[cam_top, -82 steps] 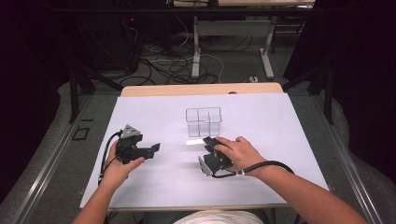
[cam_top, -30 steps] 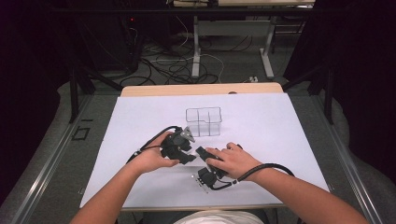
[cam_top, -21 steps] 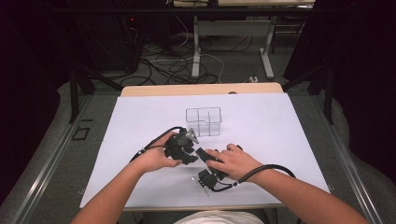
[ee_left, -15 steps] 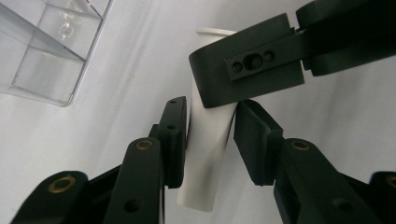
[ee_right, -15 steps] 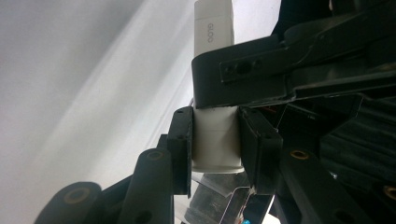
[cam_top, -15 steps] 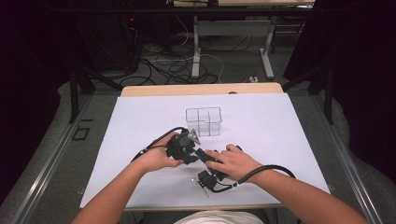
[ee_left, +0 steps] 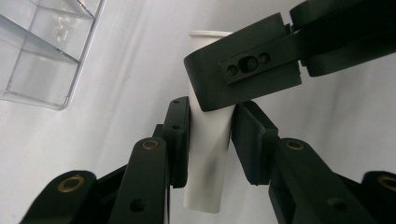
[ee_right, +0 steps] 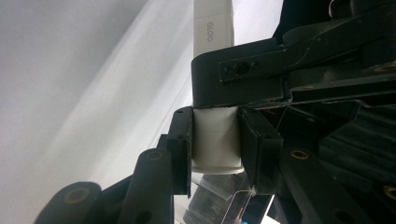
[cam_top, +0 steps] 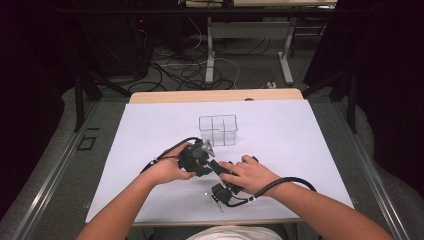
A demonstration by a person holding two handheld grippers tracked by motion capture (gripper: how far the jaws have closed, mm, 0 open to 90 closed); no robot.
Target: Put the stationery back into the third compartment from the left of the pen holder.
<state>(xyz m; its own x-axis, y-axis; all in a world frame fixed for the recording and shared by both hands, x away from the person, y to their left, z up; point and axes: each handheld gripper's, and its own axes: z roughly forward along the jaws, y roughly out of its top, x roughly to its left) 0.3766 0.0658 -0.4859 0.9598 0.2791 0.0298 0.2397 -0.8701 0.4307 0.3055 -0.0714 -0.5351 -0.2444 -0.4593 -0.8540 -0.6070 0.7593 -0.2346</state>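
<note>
A white tube (ee_left: 205,177) lies between both grippers just above the white table cover (cam_top: 300,135). My left gripper (ee_left: 210,116) has just been closing and its pads now press the tube's flatter part. My right gripper (ee_right: 215,135) is shut on the tube's round, wider end (ee_right: 215,149). The printed part of the tube (ee_right: 214,28) runs on beyond it. One jaw of the right gripper (ee_left: 243,70) crosses the tube just ahead of the left jaws. In the high view the left gripper (cam_top: 210,162) and right gripper (cam_top: 225,175) meet nose to nose at the table's middle front.
A clear plastic box with compartments (cam_top: 218,130) stands just beyond the grippers, and its corner (ee_left: 42,46) shows in the left gripper view. Black cables trail from both grippers over the white cover. Beyond the wooden table edge (cam_top: 215,95) are cables on the floor.
The left hand has come in from the left side of the table to the right hand, and its gripper has closed onto the tube that the right gripper holds. The right hand has stayed put.
</note>
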